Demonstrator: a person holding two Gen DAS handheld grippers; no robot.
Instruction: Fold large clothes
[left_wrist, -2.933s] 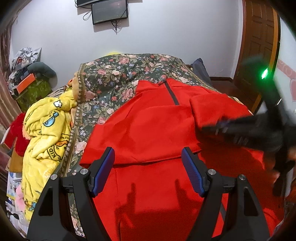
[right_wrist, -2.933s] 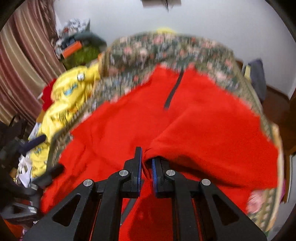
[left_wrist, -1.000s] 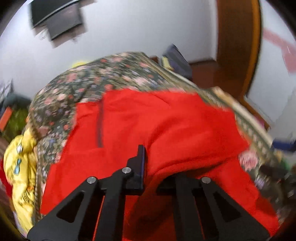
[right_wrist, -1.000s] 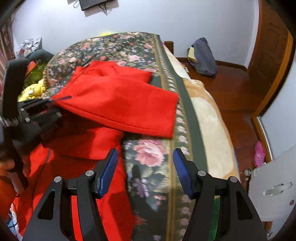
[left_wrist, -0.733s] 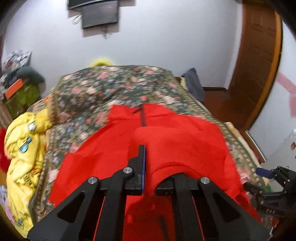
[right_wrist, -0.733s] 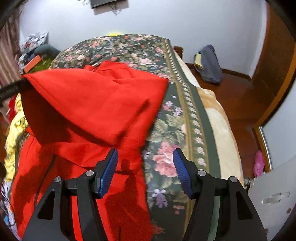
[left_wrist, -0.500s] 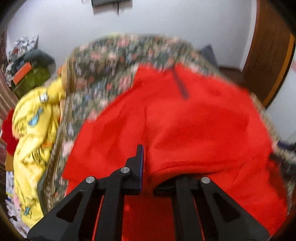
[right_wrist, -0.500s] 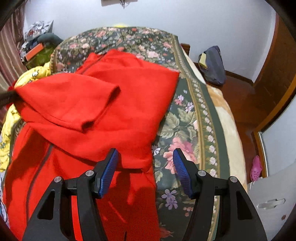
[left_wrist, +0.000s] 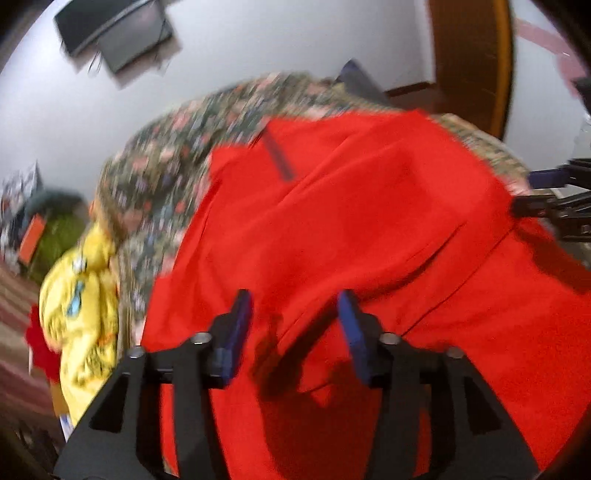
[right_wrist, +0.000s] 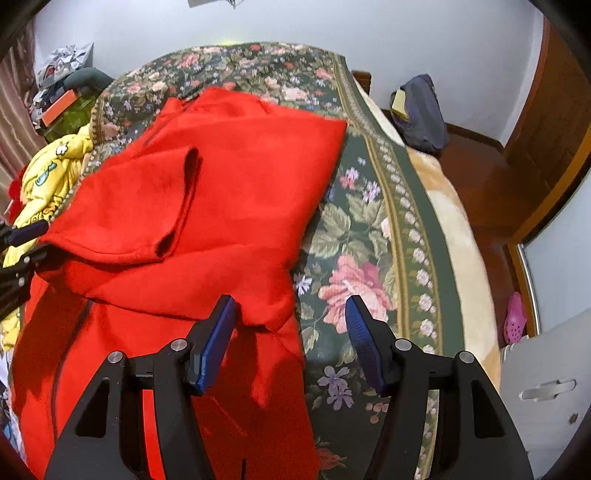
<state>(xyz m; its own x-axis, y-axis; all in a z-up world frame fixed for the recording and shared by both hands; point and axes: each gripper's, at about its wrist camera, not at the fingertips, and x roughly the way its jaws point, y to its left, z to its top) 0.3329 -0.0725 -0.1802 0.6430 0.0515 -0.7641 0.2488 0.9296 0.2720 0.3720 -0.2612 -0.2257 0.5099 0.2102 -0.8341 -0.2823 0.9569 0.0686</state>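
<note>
The red garment (right_wrist: 229, 177) lay on the floral bed (right_wrist: 369, 229), sleeves folded in. The left gripper (left_wrist: 293, 325), jaws just opened and gripping nothing, hung above it; the right gripper (right_wrist: 290, 332) gaped empty over its edge.

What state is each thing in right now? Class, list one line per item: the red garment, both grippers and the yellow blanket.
Red garment: spread on the floral bedspread, both sleeves folded across its front, held by nothing.
Left gripper: open; jaws have just been opening, cloth lies below them, unpinched.
Right gripper: open, hanging over the garment's right edge.
Yellow blanket: crumpled beside the bed.
</note>
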